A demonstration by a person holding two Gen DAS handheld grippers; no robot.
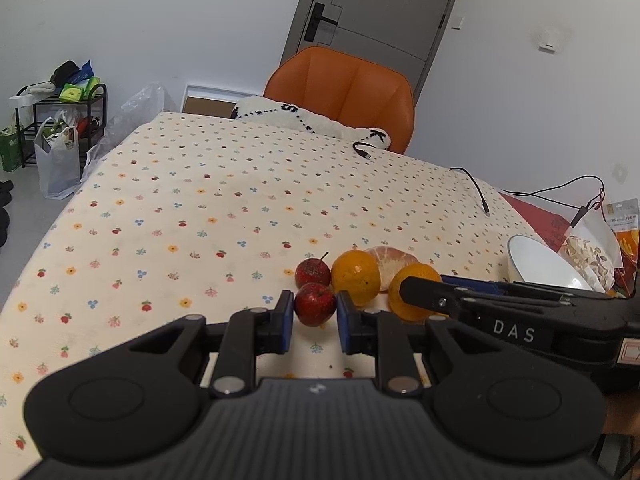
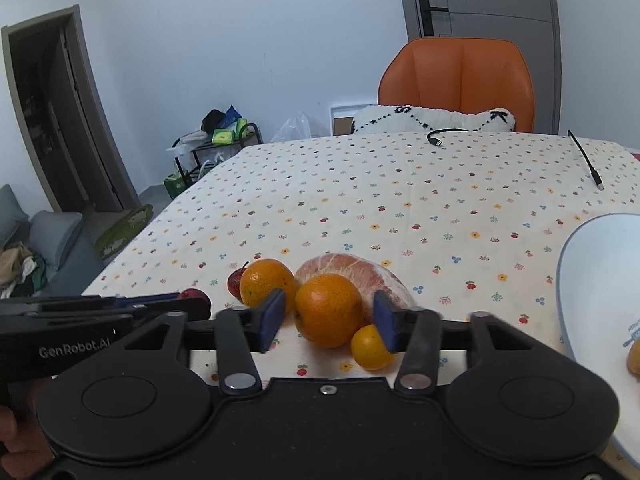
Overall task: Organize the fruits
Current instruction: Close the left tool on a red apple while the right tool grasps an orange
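You are holding a small red apple (image 1: 315, 305) between the blue pads of your left tool (image 1: 315, 322), the jaws drawn narrow and pressing its flanks, at the near end of the flower-print counter (image 1: 224, 200). Your right tool (image 2: 329, 322) is standing partly open around an orange (image 2: 328, 310), its pads close to the fruit's sides but not yet seen pressing; a small yellow citrus (image 2: 371, 347) is crowding the right-hand pad.

The fruits are sitting in a tight cluster: a second red apple (image 1: 313, 272) with a thin stem just behind the first, another orange (image 1: 356, 277) beside it, and a peeled pomelo (image 2: 360, 274) at the back, touching the oranges. A white bowl (image 2: 592, 288) is waiting to the right, with a bit of fruit already inside.

The apple is likely handling light, firm and waxy, so you are best gripping across its widest girth. The oranges are probably heavier and slightly yielding, round enough to roll if nudged. The peeled pomelo looks soft and tearable.

Open counter is stretching ahead and to the left; two loose cables (image 1: 474, 186) are lying far off. Your two tools are working nearly side by side, so clearance between them is tight.
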